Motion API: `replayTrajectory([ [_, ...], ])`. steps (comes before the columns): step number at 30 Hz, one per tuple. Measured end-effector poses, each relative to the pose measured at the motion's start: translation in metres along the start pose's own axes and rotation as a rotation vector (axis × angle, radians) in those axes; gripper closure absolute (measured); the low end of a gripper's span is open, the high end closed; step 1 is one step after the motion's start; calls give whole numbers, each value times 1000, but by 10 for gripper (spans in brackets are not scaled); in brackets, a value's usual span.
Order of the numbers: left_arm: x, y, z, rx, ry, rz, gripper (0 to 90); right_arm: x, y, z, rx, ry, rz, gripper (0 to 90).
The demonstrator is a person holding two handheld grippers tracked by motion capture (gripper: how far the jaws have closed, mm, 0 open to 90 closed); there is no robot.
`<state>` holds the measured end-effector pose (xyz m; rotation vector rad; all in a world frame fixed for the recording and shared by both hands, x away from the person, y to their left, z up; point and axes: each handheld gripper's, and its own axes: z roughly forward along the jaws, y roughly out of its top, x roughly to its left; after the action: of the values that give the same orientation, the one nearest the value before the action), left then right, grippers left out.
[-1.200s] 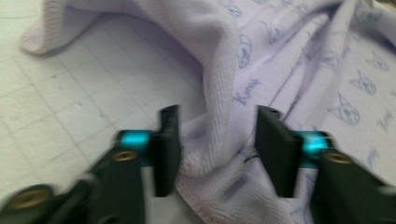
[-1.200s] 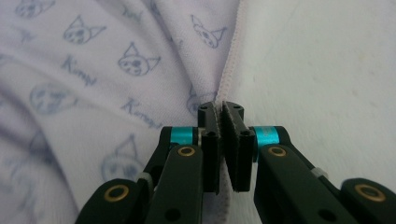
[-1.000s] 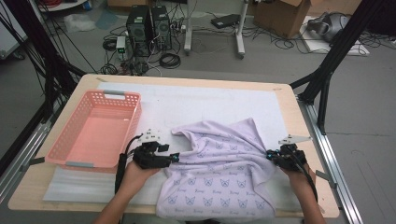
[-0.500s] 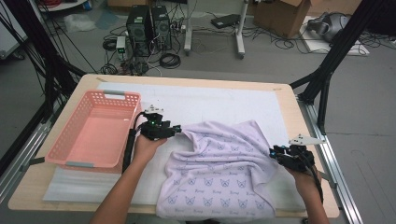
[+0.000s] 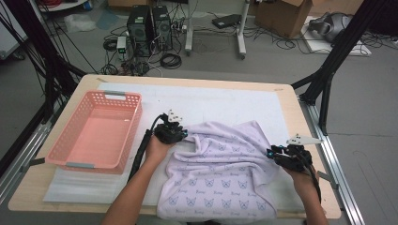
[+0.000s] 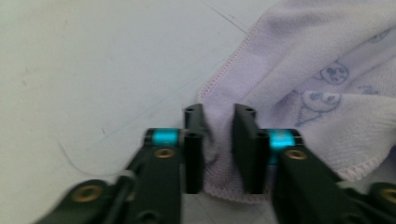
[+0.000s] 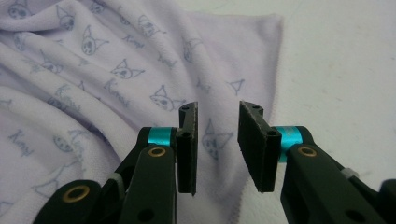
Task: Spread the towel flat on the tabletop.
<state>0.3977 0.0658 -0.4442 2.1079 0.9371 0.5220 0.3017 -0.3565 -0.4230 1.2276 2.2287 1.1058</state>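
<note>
Lavender towel [image 5: 220,173] rumpled on tabletop [image 5: 197,84] | left hand-held gripper [image 6: 217,140] jaws pinching its hemmed corner, seemingly gripped | right hand-held gripper [image 7: 217,144] jaws apart, empty, over towel's right edge.

Lilac cat-print towel [image 5: 220,173], pink basket [image 5: 96,136].

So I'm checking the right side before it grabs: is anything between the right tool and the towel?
Nothing visible. The right tool hangs open just over the lavender towel near its edge, with no object between them. The left tool has a fold of towel between its jaws.
</note>
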Motion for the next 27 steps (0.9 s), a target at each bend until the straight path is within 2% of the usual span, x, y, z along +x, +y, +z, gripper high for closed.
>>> replayTrajectory([
  [2,7,5,0,5,52,-17,854,2,1,2,4,5,-5,677],
  [4,16,6,-3,-51,138,-32,859,3,2,4,6,7,-9,677],
  [5,22,6,-4,-60,175,-48,859,3,2,5,5,8,-13,677],
  [6,28,4,-3,-48,193,-71,855,3,2,6,5,5,-13,677],
  [7,33,2,-2,-45,192,-110,832,2,3,7,4,1,-12,676],
  [8,36,0,0,-44,183,-155,754,2,4,8,3,-3,-6,673],
  [9,39,-2,1,-41,169,-206,628,1,5,10,1,-6,2,668],
  [10,40,-3,1,-43,142,-249,545,0,6,11,-3,-10,11,662],
  [11,41,-4,1,-45,121,-267,524,-2,7,14,-1,-14,12,657],
  [13,41,-3,-1,-50,101,-281,454,-4,11,19,8,-18,12,644],
  [16,41,-2,-5,-63,80,-297,423,-11,19,30,6,-32,31,615],
  [21,42,-2,-10,-48,44,-292,421,-24,41,58,22,-51,55,570],
  [23,41,-2,-10,-46,38,-291,422,-29,51,73,36,-54,52,571],
  [27,40,-2,-10,-41,30,-289,423,-37,70,100,67,-66,84,601],
])
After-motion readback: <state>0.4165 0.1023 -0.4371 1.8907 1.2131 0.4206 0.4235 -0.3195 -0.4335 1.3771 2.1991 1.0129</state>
